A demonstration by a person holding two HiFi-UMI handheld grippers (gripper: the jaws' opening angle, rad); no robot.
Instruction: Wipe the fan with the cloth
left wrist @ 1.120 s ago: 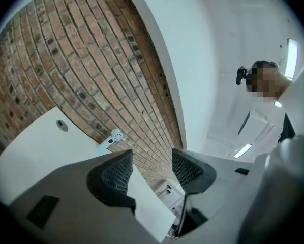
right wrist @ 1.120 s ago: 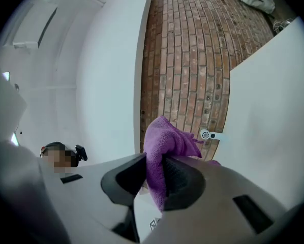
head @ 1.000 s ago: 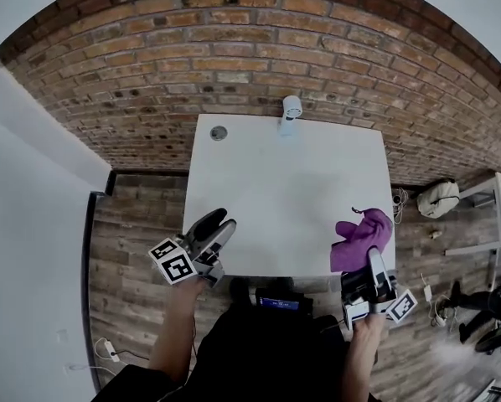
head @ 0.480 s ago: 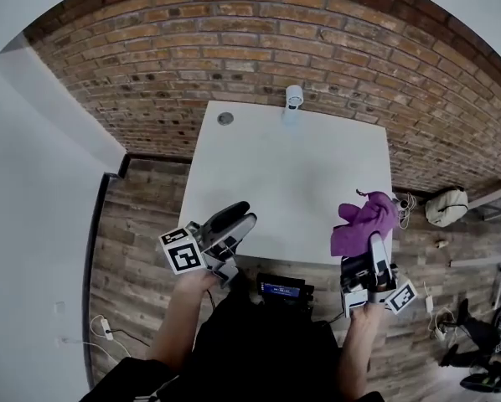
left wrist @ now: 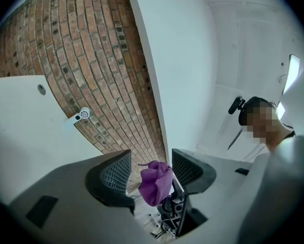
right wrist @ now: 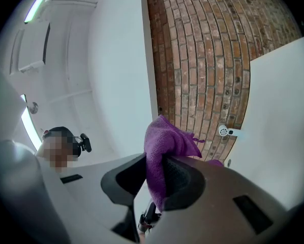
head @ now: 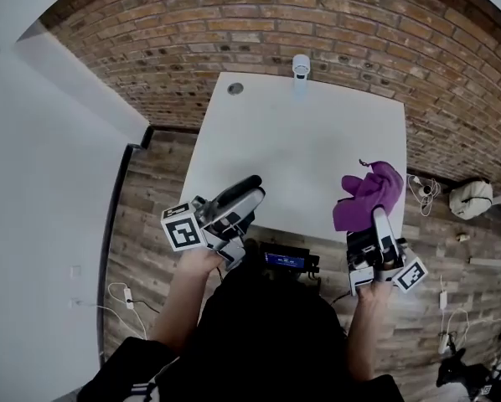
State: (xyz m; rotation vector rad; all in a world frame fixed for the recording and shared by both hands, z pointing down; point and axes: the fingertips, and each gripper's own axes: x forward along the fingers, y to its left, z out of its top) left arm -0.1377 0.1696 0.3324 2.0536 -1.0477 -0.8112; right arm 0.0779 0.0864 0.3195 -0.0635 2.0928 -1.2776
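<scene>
Fan: small, white, at about the middle of the far edge of the white table, next to the brick wall, well apart from both grippers. Left gripper: over the near edge toward the left corner, jaws spread, nothing held between them. Right gripper: at the near right corner, jaws pinching a purple cloth, which bunches up beyond the tips above the table's right edge.
</scene>
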